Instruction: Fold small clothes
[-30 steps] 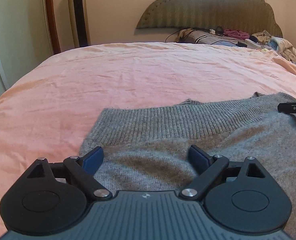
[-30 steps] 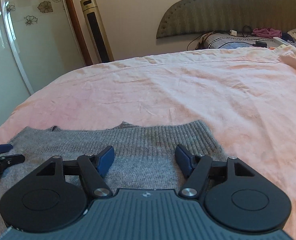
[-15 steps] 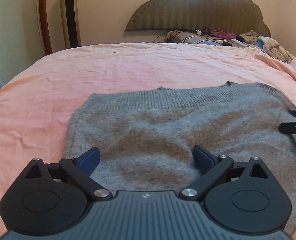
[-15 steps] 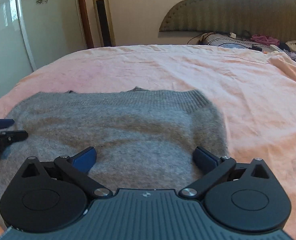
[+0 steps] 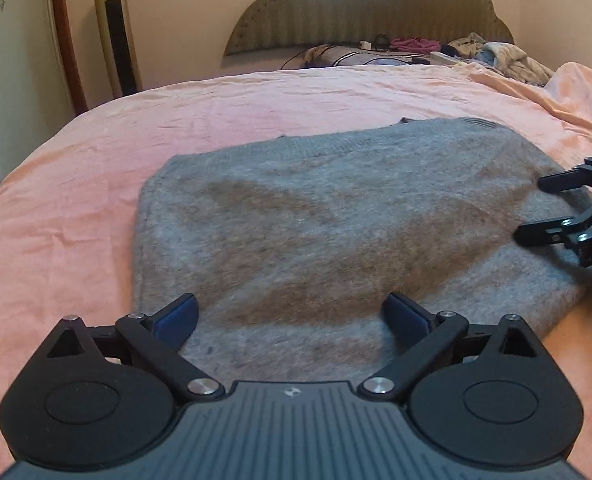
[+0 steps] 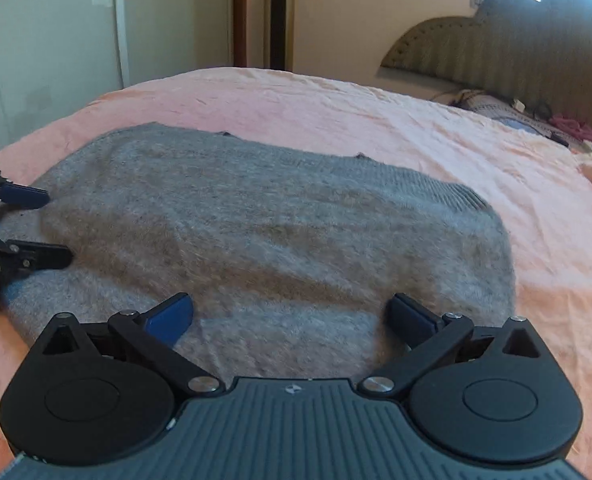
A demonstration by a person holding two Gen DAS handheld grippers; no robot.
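A grey knit sweater point(image 5: 336, 220) lies folded and flat on the pink bedsheet point(image 5: 76, 200), its ribbed hem at the far edge. It also shows in the right wrist view point(image 6: 276, 232). My left gripper point(image 5: 292, 316) is open and empty over the sweater's near left part. My right gripper point(image 6: 292, 316) is open and empty over its near right part. Each gripper shows at the edge of the other's view: the right gripper point(image 5: 536, 208) and the left gripper point(image 6: 52, 228), both open above the sweater.
A padded headboard point(image 5: 368, 4) stands at the far end, with a pile of clothes, cables and a pillow point(image 5: 436, 52) below it. A tall tower fan point(image 5: 116, 28) and a glass door point(image 6: 48, 40) stand beyond the bed's far left side.
Both grippers have drawn back toward the near edge of the sweater, so more of it shows. They stay open. The right wrist view has turned to the left.
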